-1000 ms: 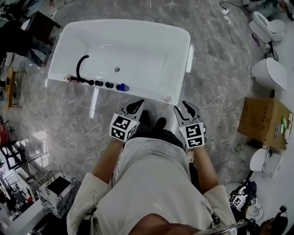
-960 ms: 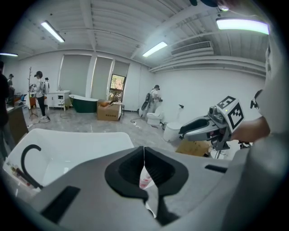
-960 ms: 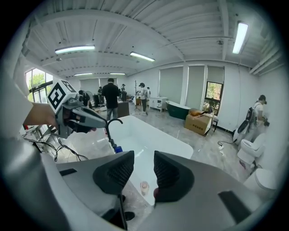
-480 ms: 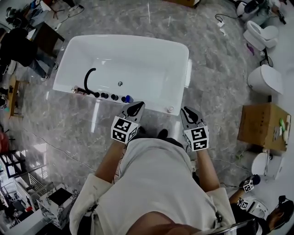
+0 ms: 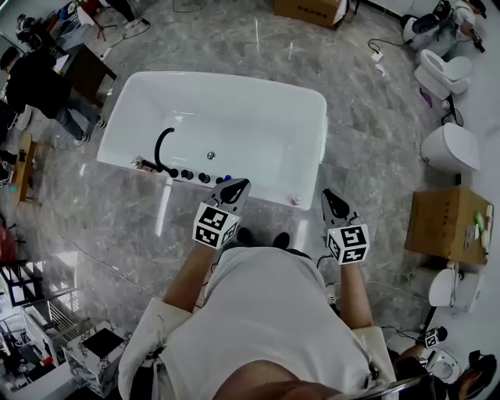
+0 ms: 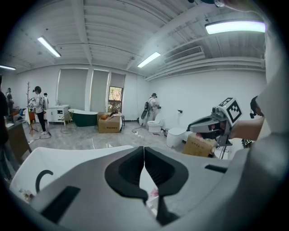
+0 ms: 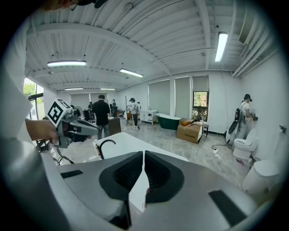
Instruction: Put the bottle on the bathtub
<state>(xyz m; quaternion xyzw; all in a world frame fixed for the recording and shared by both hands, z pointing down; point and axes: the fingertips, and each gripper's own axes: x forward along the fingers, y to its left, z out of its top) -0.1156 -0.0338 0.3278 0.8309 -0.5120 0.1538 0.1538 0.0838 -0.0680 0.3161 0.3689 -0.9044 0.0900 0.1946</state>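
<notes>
The white bathtub [image 5: 312, 105] lies below me in the head view, with a black spout [image 5: 164, 147] and dark knobs on its near rim. A small pale bottle [image 5: 296, 200] stands on the rim's near right corner. A blue-topped thing [image 5: 223, 179] sits on the rim by my left gripper [image 5: 238, 185], which is shut and empty; its pads [image 6: 135, 169] meet at the tips. My right gripper [image 5: 332, 195] hovers just right of the bottle, apart from it. Its jaws have just been closing and its pads [image 7: 156, 171] meet with nothing between them.
A cardboard box [image 5: 447, 223] and toilets [image 5: 451, 145] stand on the marble floor to the right. Another box [image 5: 308, 9] is beyond the tub. People stand at a desk [image 5: 43, 78] at the far left. My shoes [image 5: 262, 237] are close to the tub's near wall.
The right gripper's jaws have closed and it has drifted right of the tub's corner. Both grippers have lifted, and the head view now takes in more floor beyond the tub.
</notes>
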